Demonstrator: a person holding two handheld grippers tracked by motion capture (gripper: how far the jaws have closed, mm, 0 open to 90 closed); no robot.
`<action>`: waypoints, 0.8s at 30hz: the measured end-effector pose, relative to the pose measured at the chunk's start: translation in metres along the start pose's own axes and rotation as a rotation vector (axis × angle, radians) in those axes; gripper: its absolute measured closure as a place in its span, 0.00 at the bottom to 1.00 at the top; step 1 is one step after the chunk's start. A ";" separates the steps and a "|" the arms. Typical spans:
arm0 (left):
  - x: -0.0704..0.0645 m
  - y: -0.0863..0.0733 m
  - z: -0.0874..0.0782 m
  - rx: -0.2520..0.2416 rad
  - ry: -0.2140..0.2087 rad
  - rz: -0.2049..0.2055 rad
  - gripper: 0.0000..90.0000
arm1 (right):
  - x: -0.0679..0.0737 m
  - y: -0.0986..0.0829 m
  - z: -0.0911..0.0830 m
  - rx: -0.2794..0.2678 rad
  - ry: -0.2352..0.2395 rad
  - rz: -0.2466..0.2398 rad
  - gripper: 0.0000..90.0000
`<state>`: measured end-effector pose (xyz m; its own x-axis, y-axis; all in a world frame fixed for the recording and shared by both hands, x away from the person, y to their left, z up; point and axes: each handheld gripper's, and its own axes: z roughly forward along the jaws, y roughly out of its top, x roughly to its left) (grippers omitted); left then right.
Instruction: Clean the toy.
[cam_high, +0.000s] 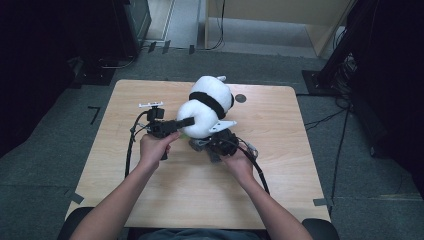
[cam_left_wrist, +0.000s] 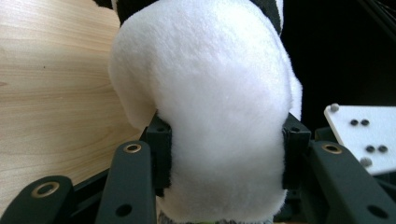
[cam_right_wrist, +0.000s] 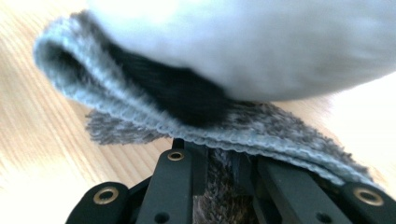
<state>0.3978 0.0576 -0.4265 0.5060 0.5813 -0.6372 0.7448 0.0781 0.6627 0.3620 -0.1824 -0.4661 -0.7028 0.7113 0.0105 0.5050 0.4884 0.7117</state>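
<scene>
desk: light wood, middle of the high view | plush toy: white with a black band, upper middle of desk | left hand-held gripper: clamped on toy's white body | grey cloth: under toy | right hand-held gripper: nearly together, pinching cloth | no writing to read

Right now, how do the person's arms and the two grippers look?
Both forearms are bare, no sleeves in view. The left gripper and right gripper are black, each with two jaws bearing brass-ringed holes. A black cable trails from the left one, which also carries a small white plate.
</scene>
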 end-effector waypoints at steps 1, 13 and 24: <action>0.000 0.000 0.000 0.001 0.005 0.005 0.59 | -0.001 0.000 -0.001 0.003 -0.004 0.004 0.90; 0.016 0.005 -0.013 -0.024 0.045 0.026 0.59 | -0.036 -0.001 -0.025 -0.012 -0.028 0.123 0.90; 0.042 0.010 -0.027 -0.080 0.054 -0.043 0.59 | -0.060 -0.002 -0.051 -0.052 -0.047 0.218 0.90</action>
<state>0.4152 0.1046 -0.4365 0.4482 0.6186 -0.6453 0.7275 0.1671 0.6654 0.3773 -0.2516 -0.4327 -0.5546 0.8209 0.1362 0.6155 0.2945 0.7311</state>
